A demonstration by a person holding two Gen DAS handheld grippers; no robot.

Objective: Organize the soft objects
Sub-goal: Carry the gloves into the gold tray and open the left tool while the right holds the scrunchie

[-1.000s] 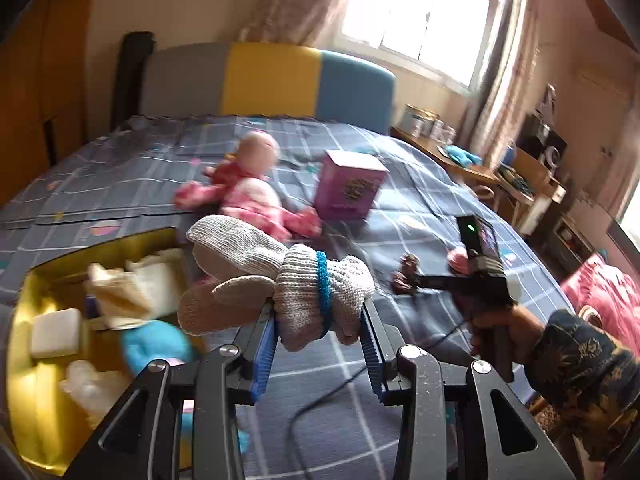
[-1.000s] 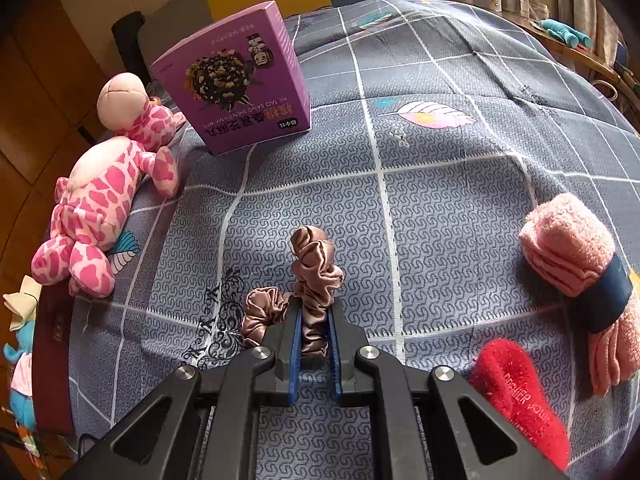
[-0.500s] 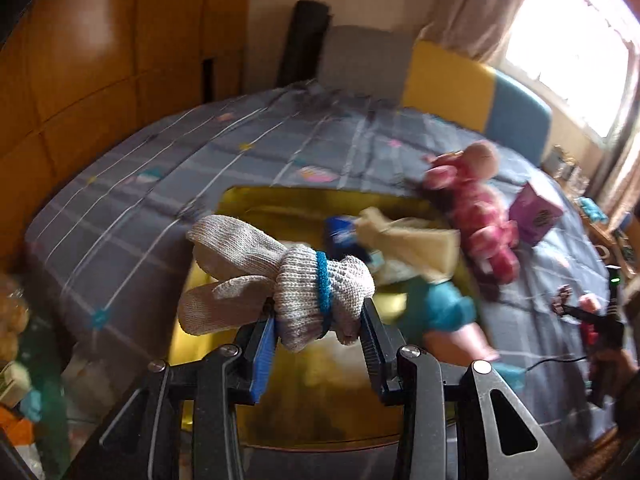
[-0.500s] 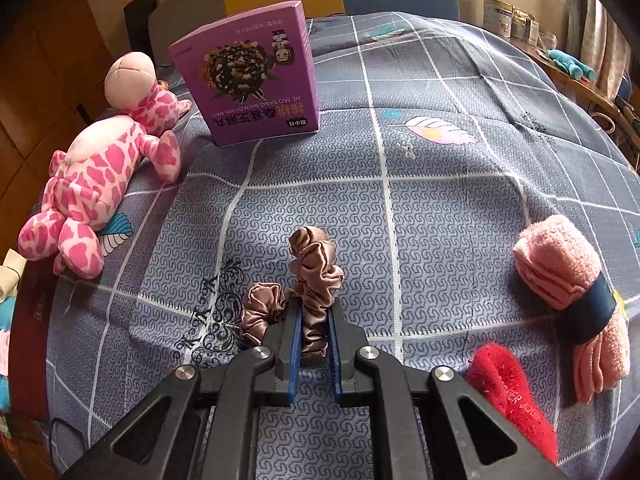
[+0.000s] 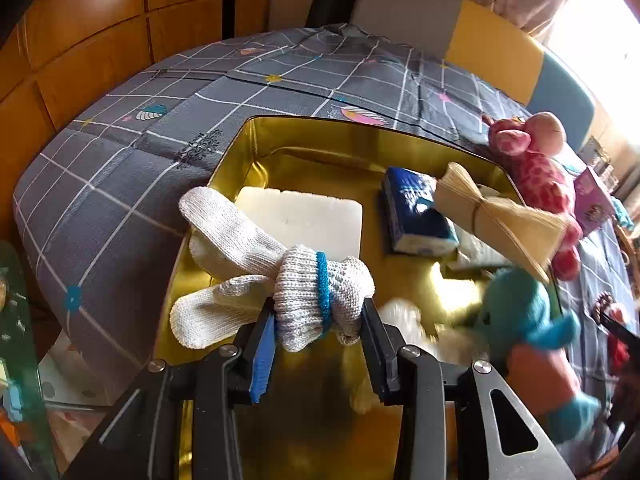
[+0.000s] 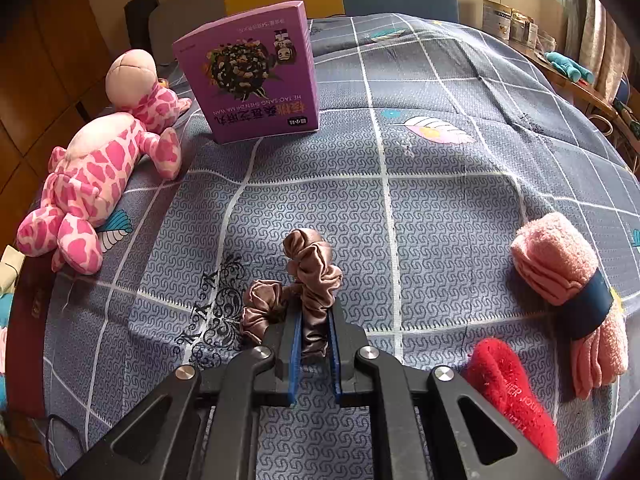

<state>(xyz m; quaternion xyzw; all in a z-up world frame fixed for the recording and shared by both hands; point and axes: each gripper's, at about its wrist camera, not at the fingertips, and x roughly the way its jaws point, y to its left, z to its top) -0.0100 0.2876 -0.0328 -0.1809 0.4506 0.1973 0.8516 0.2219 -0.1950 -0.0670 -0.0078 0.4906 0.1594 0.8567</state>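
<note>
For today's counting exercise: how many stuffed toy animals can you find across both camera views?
2: the pink giraffe lies on the bed left of the purple box; the teal plush sits in the gold tin. Others may be hidden.

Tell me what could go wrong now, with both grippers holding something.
The rolled white knit gloves are pinched only at the cuff by the left gripper, so they may snag the gold metal tin at its rim. The brown satin scrunchie in the right gripper could slip free when lifted.

Purple box [image 6: 250,76]: "HE TAO SANG SHEN ZHI MA WAN", upside down.
</note>
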